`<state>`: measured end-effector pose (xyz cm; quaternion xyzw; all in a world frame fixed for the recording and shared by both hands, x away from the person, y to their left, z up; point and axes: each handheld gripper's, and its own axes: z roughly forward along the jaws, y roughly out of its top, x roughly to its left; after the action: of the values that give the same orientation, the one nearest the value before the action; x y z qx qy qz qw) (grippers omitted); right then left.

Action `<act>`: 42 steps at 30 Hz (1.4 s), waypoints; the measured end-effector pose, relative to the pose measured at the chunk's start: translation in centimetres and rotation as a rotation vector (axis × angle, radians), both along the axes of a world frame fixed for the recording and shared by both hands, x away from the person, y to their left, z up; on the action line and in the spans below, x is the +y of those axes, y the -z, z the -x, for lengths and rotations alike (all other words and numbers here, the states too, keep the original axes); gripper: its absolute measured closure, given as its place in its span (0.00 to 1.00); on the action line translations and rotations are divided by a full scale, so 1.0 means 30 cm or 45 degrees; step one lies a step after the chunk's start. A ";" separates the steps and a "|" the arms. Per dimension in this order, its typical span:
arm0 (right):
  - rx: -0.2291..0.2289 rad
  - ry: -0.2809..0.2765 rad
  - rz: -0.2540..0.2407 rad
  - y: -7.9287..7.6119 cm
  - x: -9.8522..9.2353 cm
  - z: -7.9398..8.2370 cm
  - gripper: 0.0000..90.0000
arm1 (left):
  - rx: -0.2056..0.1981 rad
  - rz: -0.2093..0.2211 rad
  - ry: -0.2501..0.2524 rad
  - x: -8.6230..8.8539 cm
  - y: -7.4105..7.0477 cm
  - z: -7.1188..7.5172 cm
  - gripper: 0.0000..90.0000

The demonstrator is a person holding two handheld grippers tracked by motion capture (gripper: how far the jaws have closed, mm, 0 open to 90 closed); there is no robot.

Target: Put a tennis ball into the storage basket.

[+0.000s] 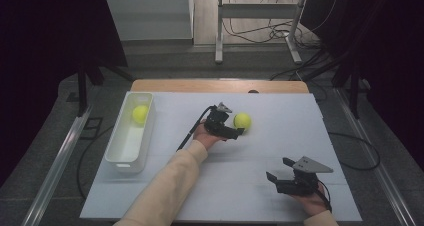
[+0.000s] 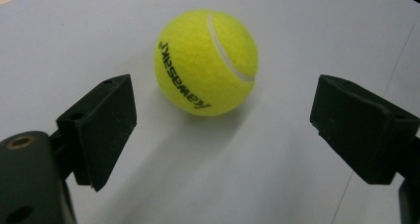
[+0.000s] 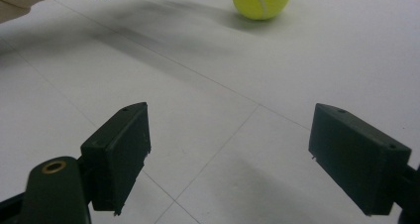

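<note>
The jaws of the left gripper (image 2: 223,130) stand wide apart, two blocky matte-black pads with small screw holes in their tops, and nothing is between them. Just ahead of them, not touching either pad, a tennis ball (image 2: 206,63) rests on the bench (image 2: 277,174). The ball is round and fuzzy, bright yellow-green felt with a curved white seam, and black lettering on its side reads "kawasaki", seen upside down from the left gripper view. In the high view the same ball (image 1: 242,120) lies near the middle of the bench (image 1: 300,136), just beside the tip of the left gripper (image 1: 239,132), which a hand in a cream sleeve (image 1: 170,186) holds.

The jaws of the right gripper (image 3: 230,159) are likewise spread wide and empty, the same squared black pads over the bare surface, with a brass-coloured ring set in the body at lower left. That gripper (image 1: 279,170) rests near the front right of the bench, well apart from the ball, with a grey three-cornered plate on top.

The bench top is smooth, pale grey-white sheet, crossed by faint thin seams. At its left edge stands a long white tray (image 1: 116,156) with rounded corners, probably plastic, and a second yellow-green ball (image 1: 140,114) lies at its far end.
</note>
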<state>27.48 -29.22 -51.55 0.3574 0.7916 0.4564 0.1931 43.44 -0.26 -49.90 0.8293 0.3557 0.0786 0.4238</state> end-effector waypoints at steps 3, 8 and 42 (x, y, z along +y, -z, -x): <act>-0.002 -0.001 0.000 0.000 -0.001 0.000 0.19 | 0.000 -0.012 0.003 -0.006 0.003 -0.005 0.13; -0.001 -0.001 -0.002 0.000 -0.001 0.000 0.19 | 0.012 -0.026 -0.010 -0.021 0.020 -0.020 0.12; 0.012 -0.007 -0.006 0.002 -0.004 -0.002 0.19 | 0.043 -0.058 -0.039 -0.091 0.064 -0.107 0.10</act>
<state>27.54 -29.33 -51.60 0.3578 0.7925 0.4571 0.1870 46.65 -2.99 -51.83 0.8344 0.3736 0.0793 0.3975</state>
